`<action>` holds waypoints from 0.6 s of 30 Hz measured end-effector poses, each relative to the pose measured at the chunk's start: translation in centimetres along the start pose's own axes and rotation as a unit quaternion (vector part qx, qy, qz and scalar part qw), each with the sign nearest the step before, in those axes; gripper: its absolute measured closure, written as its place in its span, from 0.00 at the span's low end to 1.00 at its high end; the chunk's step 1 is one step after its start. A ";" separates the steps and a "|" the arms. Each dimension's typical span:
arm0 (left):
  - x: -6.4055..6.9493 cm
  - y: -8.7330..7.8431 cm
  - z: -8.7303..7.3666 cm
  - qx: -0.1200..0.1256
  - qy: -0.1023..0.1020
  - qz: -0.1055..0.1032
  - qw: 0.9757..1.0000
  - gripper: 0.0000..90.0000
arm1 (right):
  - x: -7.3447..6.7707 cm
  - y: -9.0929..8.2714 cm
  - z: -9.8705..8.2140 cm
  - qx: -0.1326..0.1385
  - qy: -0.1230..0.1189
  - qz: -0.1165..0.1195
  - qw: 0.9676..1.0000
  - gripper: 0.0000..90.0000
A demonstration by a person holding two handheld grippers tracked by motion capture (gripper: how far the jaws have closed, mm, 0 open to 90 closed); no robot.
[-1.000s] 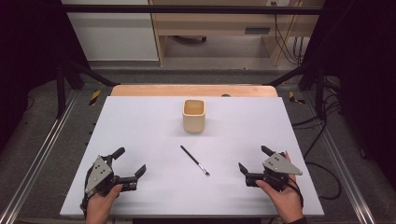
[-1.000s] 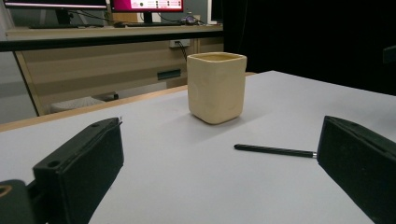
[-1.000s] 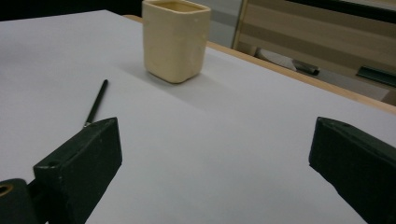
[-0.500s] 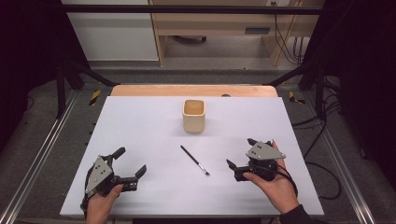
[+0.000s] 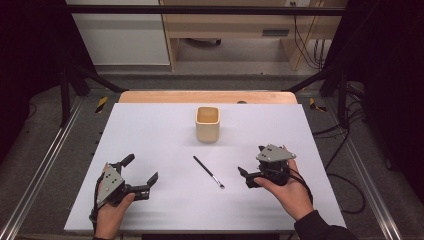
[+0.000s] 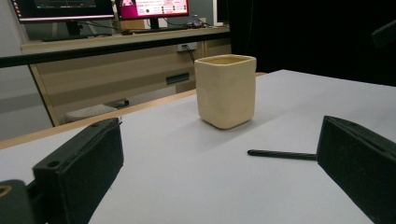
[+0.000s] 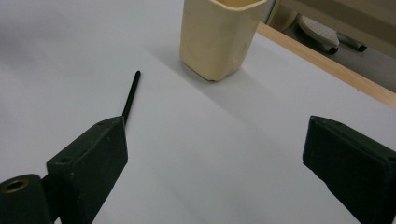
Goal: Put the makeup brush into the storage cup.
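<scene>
On the table we find a cup standing upright toward the far edge, about midway across. Nearer to us than the cup, and apart from it, a thin brush lies flat on the surface, its length running diagonally from far-left to near-right. To the left of the brush, near the front edge, we see the left gripper, well apart from it. To the right of the brush sits the right gripper, near its nearer end but not touching it.
</scene>
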State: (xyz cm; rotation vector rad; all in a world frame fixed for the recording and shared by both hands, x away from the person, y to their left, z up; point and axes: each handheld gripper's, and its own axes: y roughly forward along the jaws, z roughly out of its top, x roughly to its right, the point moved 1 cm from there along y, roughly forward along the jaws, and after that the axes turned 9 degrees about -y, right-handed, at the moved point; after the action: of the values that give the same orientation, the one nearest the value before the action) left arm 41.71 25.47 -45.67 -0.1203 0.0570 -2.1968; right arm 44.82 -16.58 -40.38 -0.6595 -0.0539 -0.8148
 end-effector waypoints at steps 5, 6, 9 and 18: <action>0.2 0.2 0.0 0.002 -0.003 0.001 1.000 0.01 | -0.1 0.6 0.7 -0.010 0.000 0.008 1.000 0.06; 0.4 0.3 0.0 0.002 -0.003 -0.002 1.000 0.00 | -0.2 0.7 1.1 -0.014 -0.003 0.011 1.000 0.06; 0.5 0.3 -0.1 0.000 -0.001 -0.005 1.000 0.00 | -0.3 0.9 1.4 -0.021 -0.007 0.017 1.000 0.06; 0.5 0.1 0.0 0.000 -0.002 -0.003 1.000 0.00 | -1.1 2.6 1.8 -0.063 -0.022 0.054 0.996 0.06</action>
State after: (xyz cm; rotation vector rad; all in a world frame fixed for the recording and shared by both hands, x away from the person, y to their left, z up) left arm 41.52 25.04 -45.70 -0.1237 0.0544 -2.2031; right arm 46.19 -13.54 -40.58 -0.7939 -0.0071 -0.7031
